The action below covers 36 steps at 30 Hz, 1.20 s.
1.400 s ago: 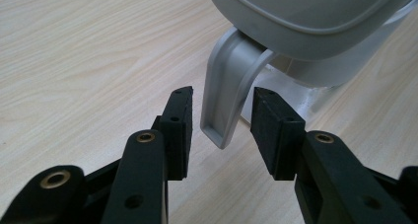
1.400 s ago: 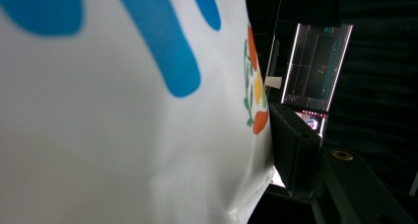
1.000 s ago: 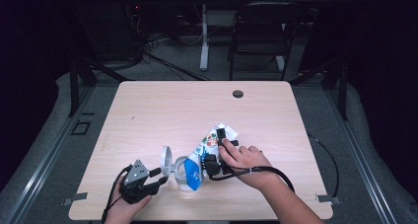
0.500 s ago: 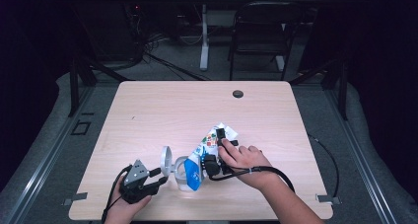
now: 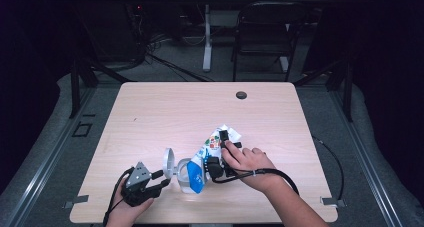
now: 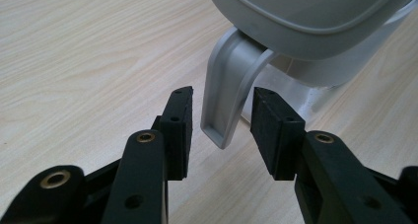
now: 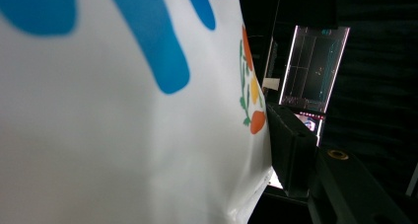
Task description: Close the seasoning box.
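Work sits near the front edge of the table (image 5: 150,107); the whole far half is bare wood, plenty of room. Left gripper (image 5: 162,178) is released, jaws apart either side of the grey latch tab (image 6: 229,103) of the container lid (image 5: 169,162), not touching it. Lid stands flipped up just left of the clear container (image 5: 184,177). Right gripper (image 5: 216,153) is clenched on the white printed bag (image 5: 212,142), tilted with its lower end at the container mouth. Container contents: can't tell, bag covers the opening. Monitor (image 7: 315,68) glows in the dark behind
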### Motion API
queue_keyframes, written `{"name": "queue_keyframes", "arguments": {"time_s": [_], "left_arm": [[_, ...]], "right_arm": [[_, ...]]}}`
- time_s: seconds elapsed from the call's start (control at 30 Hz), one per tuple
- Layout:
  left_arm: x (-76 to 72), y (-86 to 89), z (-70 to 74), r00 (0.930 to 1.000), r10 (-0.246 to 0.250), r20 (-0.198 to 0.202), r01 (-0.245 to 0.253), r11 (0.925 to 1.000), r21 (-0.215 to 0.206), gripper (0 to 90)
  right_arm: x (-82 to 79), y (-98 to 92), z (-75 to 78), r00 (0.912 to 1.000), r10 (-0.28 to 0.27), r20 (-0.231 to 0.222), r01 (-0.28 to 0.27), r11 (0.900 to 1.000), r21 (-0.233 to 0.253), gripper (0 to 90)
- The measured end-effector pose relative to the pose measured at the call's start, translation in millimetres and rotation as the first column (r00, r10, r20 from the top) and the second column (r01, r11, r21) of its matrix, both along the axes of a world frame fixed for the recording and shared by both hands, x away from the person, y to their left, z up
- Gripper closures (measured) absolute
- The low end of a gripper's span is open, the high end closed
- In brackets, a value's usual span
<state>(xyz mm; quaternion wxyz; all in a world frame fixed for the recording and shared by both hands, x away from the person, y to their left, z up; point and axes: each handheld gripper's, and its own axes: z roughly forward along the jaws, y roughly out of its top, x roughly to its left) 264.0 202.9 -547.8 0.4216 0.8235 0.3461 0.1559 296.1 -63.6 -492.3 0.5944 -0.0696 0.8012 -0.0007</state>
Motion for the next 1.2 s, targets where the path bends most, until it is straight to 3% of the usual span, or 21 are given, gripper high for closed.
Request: {"name": "queue_keyframes", "arguments": {"time_s": [0.03,1.2], "left_arm": [[0.0,0.1,0.1,1.0000,0.000,0.001,0.000,1.0000,0.000,61.0],[0.0,0.0,0.1,1.0000,0.001,0.001,-0.001,1.0000,0.000,61.1]], "right_arm": [[-0.7,0.6,1.1,1.0000,-0.009,0.002,0.010,1.000,-0.016,55.8],[-0.9,0.4,0.8,0.9999,0.011,0.009,-0.011,1.000,-0.010,57.6]]}}
